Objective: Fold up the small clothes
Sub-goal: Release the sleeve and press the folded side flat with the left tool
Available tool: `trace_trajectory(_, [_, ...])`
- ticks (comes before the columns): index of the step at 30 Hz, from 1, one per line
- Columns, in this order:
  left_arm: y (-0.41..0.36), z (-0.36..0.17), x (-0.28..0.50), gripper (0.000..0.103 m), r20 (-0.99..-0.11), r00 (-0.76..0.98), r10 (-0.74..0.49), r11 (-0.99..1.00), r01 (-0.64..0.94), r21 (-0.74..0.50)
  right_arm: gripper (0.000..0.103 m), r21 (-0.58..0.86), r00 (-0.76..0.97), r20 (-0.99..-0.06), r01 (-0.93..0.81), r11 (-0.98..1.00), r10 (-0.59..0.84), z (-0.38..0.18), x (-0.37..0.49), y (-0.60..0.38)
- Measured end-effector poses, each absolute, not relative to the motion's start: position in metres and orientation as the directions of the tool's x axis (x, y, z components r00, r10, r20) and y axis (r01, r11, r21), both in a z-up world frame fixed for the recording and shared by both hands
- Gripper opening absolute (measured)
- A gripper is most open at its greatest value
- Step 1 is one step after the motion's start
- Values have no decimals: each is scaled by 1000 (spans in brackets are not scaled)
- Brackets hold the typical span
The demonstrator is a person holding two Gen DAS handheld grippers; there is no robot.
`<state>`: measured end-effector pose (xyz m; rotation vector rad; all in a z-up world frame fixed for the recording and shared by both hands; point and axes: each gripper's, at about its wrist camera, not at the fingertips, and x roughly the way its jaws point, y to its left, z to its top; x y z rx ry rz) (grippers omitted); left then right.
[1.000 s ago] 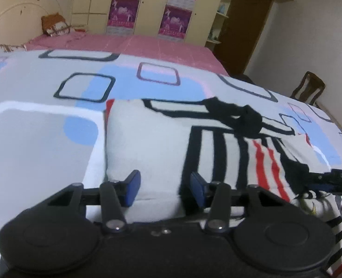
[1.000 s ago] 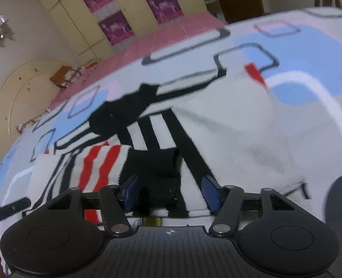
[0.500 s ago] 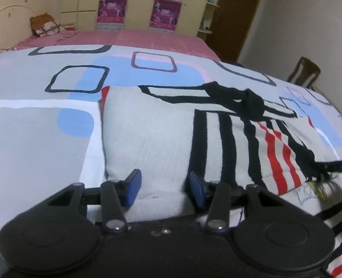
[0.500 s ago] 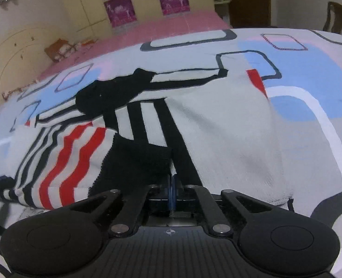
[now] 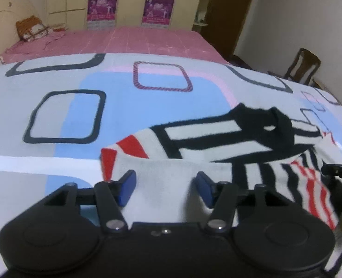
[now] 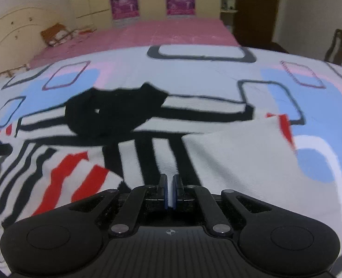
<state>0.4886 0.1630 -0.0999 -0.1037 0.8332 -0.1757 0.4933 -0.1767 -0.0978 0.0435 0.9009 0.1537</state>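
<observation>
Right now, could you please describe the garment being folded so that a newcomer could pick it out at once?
Start at the bed's patterned sheet of blue patches and outlined squares. On it, nearest the cameras, lies the knitted sweater. Unlike the flat print beneath, it is raised white knit with bold black bands, red stripes and a black collar.

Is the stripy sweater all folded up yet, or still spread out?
Partly folded. The sweater's plain side flap lies turned over the stripes, but its black collar still shows.
</observation>
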Motion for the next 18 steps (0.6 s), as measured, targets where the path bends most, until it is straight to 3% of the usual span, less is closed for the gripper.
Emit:
trace_trajectory(5, [129,-79,453,58,-651,706,-279,960,184,-212,3,157,666,-704,-190,969,244,-77,480,-139])
trace_trajectory(7, [112,-80,451,58,-657,696,-289,957,198,-211,26,171,643,-707,-250,953,295,-81,480,-110])
trace_trajectory(8, [105,-83,450,58,-665,691,-284,959,202,-200,49,171,639,-706,-265,949,306,-86,482,-103])
trace_trajectory(13, [106,-107,436,58,-703,663,-255,966,213,-149,50,84,605,-735,-365,927,305,-106,471,-80])
trace_trajectory(16, [133,-109,419,56,-686,687,-241,969,210,-130,50,27,647,-741,-240,970,181,-108,467,-128])
trace_trajectory(18, [137,-110,414,56,-687,693,-218,974,202,-105,50,98,626,-754,-191,977,198,-114,466,-163])
